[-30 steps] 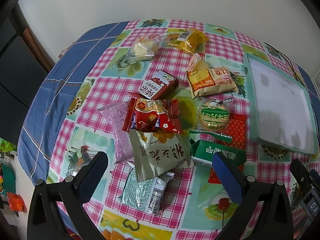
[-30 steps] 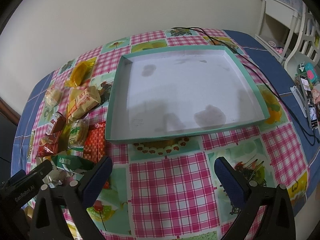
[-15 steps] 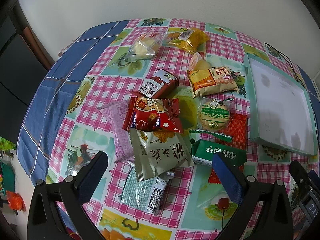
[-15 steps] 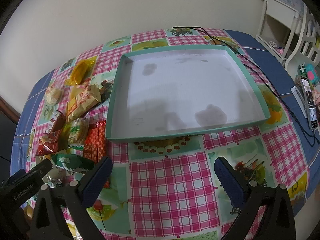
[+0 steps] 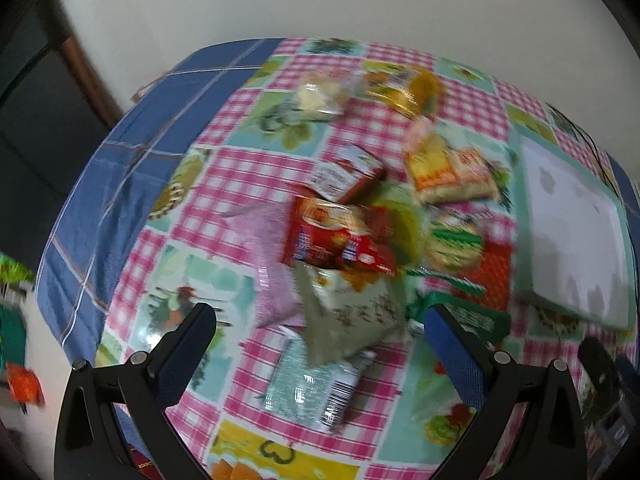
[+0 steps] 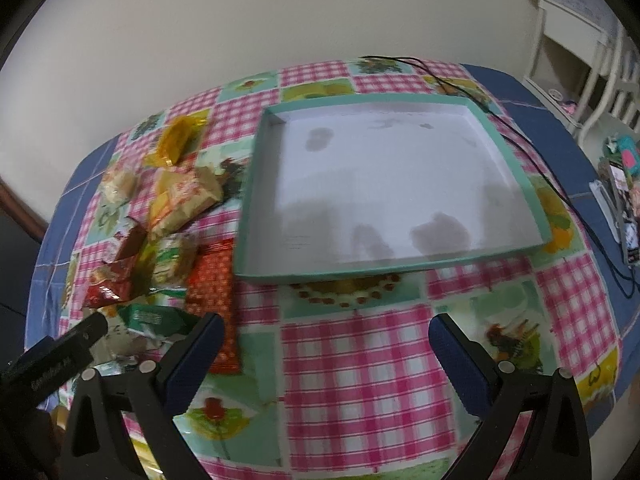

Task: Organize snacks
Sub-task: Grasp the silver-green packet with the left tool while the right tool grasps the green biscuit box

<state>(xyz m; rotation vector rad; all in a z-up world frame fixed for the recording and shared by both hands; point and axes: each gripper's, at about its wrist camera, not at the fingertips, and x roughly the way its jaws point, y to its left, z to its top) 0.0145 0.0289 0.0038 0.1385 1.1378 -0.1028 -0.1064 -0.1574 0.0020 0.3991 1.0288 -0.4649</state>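
Several snack packets lie heaped on the checked tablecloth: a red packet [image 5: 336, 236], a beige-green packet [image 5: 352, 316], a silver-green packet [image 5: 312, 384], a pink packet [image 5: 272, 272], a green packet [image 5: 468, 316] and a yellow packet [image 5: 412, 88]. A shallow teal-rimmed tray [image 6: 256, 168] stands empty to their right, also in the left wrist view [image 5: 520, 216]. My left gripper [image 5: 316, 324] is open above the near packets. My right gripper [image 6: 324, 332] is open over bare cloth in front of the tray; the green packet [image 6: 156, 318] lies by its left finger.
A black cable [image 6: 520, 140] runs along the tray's far right side. White furniture [image 6: 568, 40] and small items [image 6: 624, 200] stand off the table's right. The table's blue-clothed left edge [image 5: 100, 184] drops off near a dark doorway.
Both grippers have shifted slightly, and the views are now blurred by motion. The packets and tray lie as before; both grippers stay open.
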